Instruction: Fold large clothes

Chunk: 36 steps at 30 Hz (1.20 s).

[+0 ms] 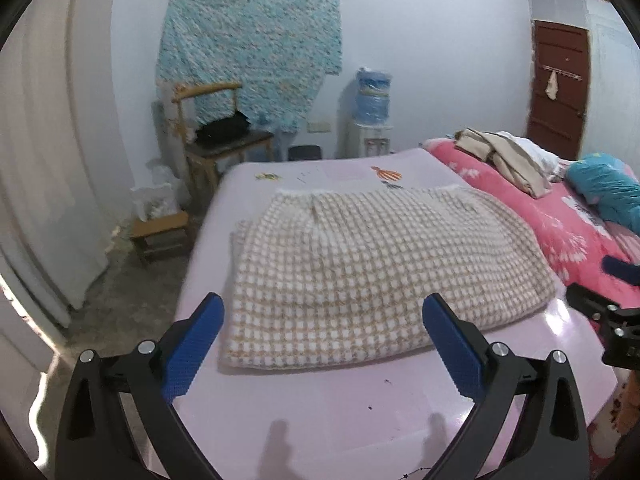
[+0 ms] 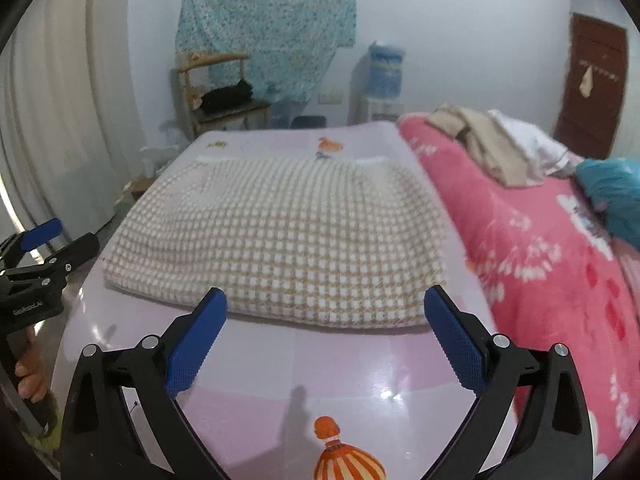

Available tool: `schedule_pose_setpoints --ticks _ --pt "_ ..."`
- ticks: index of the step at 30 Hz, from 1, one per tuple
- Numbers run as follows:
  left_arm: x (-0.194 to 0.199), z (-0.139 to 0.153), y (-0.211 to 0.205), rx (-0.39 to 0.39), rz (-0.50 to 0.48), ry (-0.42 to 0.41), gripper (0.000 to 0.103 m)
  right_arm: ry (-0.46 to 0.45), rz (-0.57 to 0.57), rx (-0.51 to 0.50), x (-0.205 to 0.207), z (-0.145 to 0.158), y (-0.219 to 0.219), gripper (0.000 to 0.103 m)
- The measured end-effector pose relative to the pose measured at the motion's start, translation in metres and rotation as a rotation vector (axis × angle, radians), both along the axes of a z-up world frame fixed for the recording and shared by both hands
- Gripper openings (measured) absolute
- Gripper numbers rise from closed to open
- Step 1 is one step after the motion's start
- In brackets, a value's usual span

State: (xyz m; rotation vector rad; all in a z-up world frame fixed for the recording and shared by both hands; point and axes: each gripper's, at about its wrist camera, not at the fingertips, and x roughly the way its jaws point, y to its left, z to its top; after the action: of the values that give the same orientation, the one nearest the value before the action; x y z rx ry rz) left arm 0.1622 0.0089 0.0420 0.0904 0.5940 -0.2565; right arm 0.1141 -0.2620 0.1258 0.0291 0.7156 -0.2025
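A beige-and-white checked garment [image 1: 376,264] lies folded into a thick rectangle on a shiny pink sheet [image 1: 360,412]; it also shows in the right wrist view [image 2: 280,240]. My left gripper [image 1: 324,312] is open and empty, hovering just in front of the garment's near edge, not touching it. My right gripper [image 2: 326,304] is open and empty, also just short of the near edge. The right gripper shows at the right edge of the left wrist view [image 1: 612,296]. The left gripper shows at the left edge of the right wrist view [image 2: 44,248].
A pink flowered blanket [image 2: 540,248] lies to the right, with loose beige clothes [image 2: 484,140] and a teal bundle [image 2: 612,192] on it. A wooden chair [image 1: 224,136], a small stool [image 1: 160,236], a water dispenser [image 1: 372,120] and a curtain [image 1: 48,152] stand beyond the bed's left side.
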Motion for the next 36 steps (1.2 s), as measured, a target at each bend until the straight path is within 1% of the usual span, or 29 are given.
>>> schedule_pose_setpoints --ticks 1,3,6,8,12,17,22,36 --pt "-0.001 0.001 -0.003 0.015 0.006 0.001 0.098 -0.007 -0.004 -0.013 0.0 0.0 -0.001 0.095" --pt "0.0 0.0 -0.009 0.044 0.023 0.033 0.098 -0.004 -0.007 -0.015 0.0 0.001 0.0 0.095" --pt "0.003 -0.005 -0.018 0.093 0.029 0.092 0.098 0.016 -0.028 -0.002 0.001 -0.002 -0.001 0.095" --pt "0.005 -0.01 -0.023 0.116 0.032 0.118 0.098 0.053 -0.05 -0.018 0.004 -0.006 0.0 0.095" --pt "0.006 -0.015 -0.028 0.101 0.076 0.17 0.098 0.094 -0.048 0.003 0.01 -0.016 -0.001 0.095" --pt "0.01 -0.023 -0.03 0.084 0.101 0.241 0.098 0.134 -0.043 0.033 0.016 -0.024 -0.004 0.095" --pt "0.012 -0.024 -0.029 0.09 0.126 0.256 0.098 0.163 -0.028 0.092 0.017 -0.03 -0.004 0.095" --pt "0.015 -0.03 -0.032 0.107 0.129 0.291 0.098 0.209 -0.019 0.131 0.017 -0.037 0.001 0.095"
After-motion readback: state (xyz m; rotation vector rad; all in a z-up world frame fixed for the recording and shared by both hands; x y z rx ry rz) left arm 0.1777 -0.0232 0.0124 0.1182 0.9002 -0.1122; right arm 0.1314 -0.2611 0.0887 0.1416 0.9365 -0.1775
